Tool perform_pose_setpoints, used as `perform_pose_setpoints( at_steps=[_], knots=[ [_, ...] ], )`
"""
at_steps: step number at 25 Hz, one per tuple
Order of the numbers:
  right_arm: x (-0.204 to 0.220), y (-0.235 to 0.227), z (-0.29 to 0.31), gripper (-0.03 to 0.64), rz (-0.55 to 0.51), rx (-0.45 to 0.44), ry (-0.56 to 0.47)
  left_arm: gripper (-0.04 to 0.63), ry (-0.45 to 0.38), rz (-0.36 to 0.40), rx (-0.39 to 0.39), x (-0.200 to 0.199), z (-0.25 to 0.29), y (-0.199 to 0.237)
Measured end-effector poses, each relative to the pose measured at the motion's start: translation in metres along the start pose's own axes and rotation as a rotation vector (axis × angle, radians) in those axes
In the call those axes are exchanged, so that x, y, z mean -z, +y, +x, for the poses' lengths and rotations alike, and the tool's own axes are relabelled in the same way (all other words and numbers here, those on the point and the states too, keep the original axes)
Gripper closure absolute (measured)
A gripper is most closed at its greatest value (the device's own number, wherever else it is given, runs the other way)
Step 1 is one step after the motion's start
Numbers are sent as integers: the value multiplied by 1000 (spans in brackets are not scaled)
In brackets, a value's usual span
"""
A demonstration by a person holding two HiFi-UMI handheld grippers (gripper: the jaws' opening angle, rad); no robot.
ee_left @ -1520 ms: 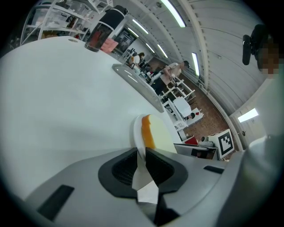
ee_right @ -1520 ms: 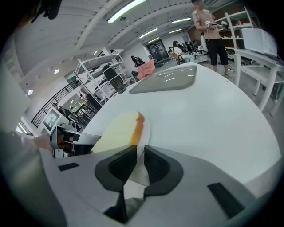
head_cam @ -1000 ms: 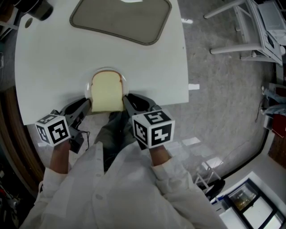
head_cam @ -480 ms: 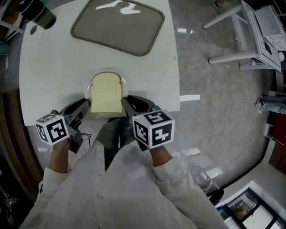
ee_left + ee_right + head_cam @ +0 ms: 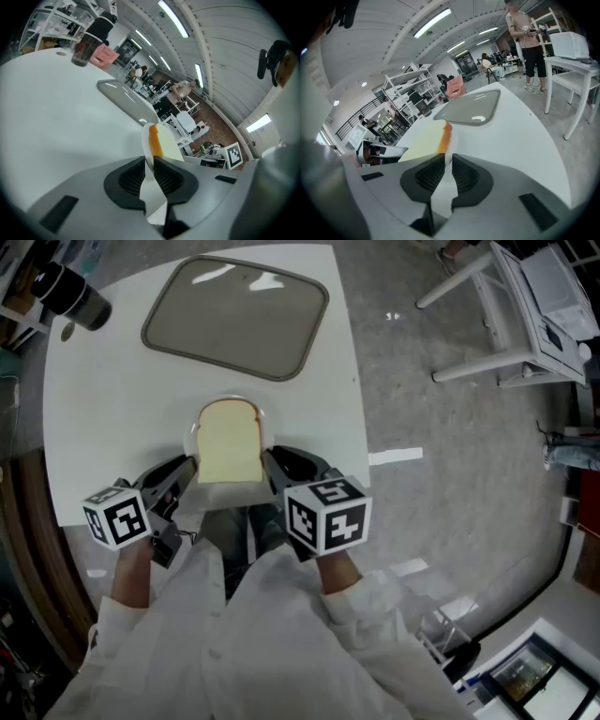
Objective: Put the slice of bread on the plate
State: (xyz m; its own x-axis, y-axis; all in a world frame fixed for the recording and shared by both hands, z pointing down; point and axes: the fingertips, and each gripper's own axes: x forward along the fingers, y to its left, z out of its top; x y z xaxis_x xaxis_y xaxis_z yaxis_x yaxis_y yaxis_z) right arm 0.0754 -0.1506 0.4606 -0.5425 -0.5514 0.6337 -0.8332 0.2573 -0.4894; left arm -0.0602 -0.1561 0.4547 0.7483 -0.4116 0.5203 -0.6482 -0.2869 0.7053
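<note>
A slice of bread [image 5: 230,442] lies on a small white plate [image 5: 266,417], held over the near part of the white table [image 5: 103,418]. My left gripper [image 5: 190,466] is shut on the plate's left rim and my right gripper [image 5: 271,458] on its right rim. In the left gripper view the thin plate rim [image 5: 149,157] is pinched between the dark pads, with the bread [image 5: 164,140] just beyond. The right gripper view shows the same: the plate rim [image 5: 449,151] clamped in the jaws and the bread [image 5: 424,138] to the left of it.
A grey tray [image 5: 234,320] lies farther back on the table, also seen as the tray [image 5: 124,93] and the tray [image 5: 468,108]. A dark cup [image 5: 70,294] stands at the far left corner. White furniture [image 5: 525,306] stands on the floor to the right; people stand in the background.
Both grippers have carried the plate with the bread upward and farther over the table, closer to the grey tray. Both grips are unchanged.
</note>
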Motion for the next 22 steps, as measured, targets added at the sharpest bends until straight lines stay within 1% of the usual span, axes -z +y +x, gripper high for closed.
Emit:
perform_pose_setpoints(
  at_steps=[5, 8, 12, 15, 22],
  knots=[
    [-24, -3, 17, 560, 18, 6, -35, 534, 16, 1, 31, -26, 11, 13],
    [-45, -7, 25, 560, 40, 17, -59, 534, 26, 31, 42, -52, 20, 16],
    [-74, -11, 36, 560, 56, 31, -91, 534, 32, 65, 31, -92, 30, 17],
    [-97, -11, 43, 560, 71, 38, -119, 534, 14, 91, 71, -120, 37, 19],
    [-133, -24, 63, 560, 109, 46, -151, 534, 7, 132, 93, -171, 62, 26]
  ],
)
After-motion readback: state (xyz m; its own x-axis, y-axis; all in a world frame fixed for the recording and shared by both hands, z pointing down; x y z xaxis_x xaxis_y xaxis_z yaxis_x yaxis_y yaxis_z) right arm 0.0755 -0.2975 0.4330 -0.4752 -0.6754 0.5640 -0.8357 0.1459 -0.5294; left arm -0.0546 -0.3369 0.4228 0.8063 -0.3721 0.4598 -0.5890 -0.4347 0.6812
